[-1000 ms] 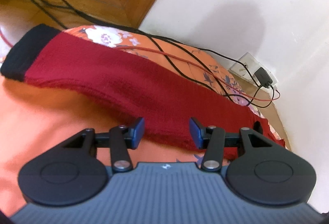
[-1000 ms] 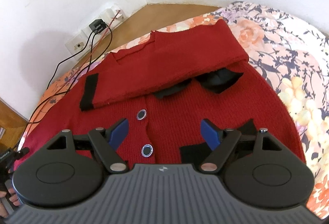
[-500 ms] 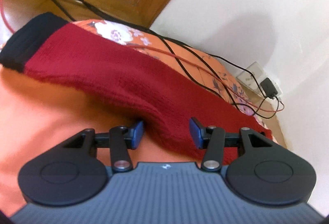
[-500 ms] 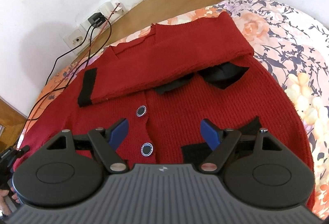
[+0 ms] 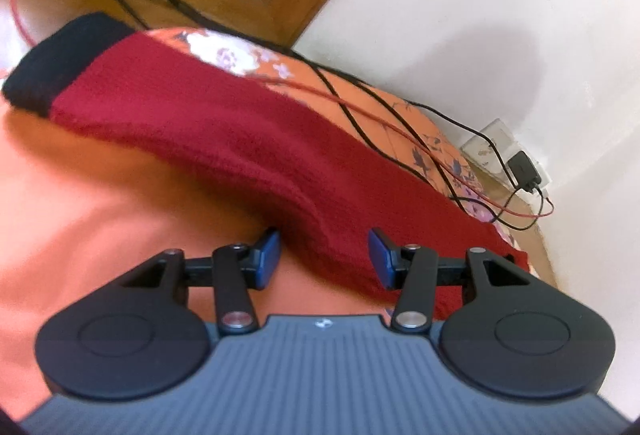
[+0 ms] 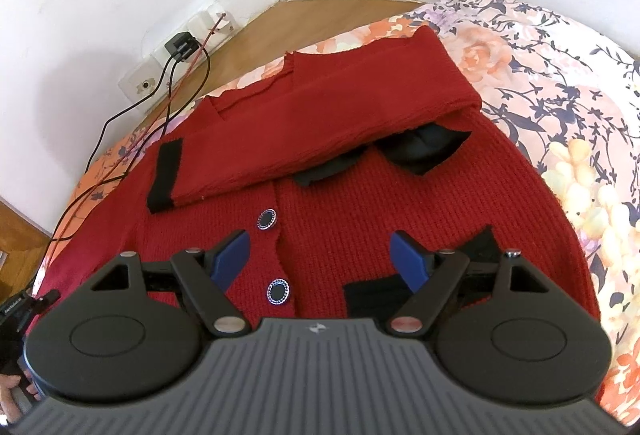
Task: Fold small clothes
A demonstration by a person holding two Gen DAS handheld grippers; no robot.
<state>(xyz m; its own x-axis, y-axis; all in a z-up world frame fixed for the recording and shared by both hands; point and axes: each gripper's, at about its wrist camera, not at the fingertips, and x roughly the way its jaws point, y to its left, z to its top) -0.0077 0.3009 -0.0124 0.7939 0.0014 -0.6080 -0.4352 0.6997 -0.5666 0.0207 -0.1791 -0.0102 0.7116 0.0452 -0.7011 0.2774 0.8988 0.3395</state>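
- Red knitted cardigan [image 6: 400, 195] with black trim lies spread flat on a bed, front side up, two dark round buttons [image 6: 267, 220] showing down its middle.
- One sleeve [image 6: 320, 123] is folded across the chest, its black cuff [image 6: 165, 175] resting near the garment's far edge.
- Floral bedsheet [image 6: 560, 83] — orange, cream and dark blue — covers the bed beneath.
- Right gripper [image 6: 320, 259] hovers above the lower front of the cardigan, its blue-padded fingers spread wide, holding nothing.
- Left gripper [image 5: 324, 259] sits low by the other sleeve [image 5: 240, 139], which stretches away to a black cuff [image 5: 60, 63]; its fingers are parted, with the sleeve's edge between them — not clamped.
- Black and red cables [image 5: 380, 115] trail over the bed to a wall socket [image 5: 504, 155] with a charger plugged in.
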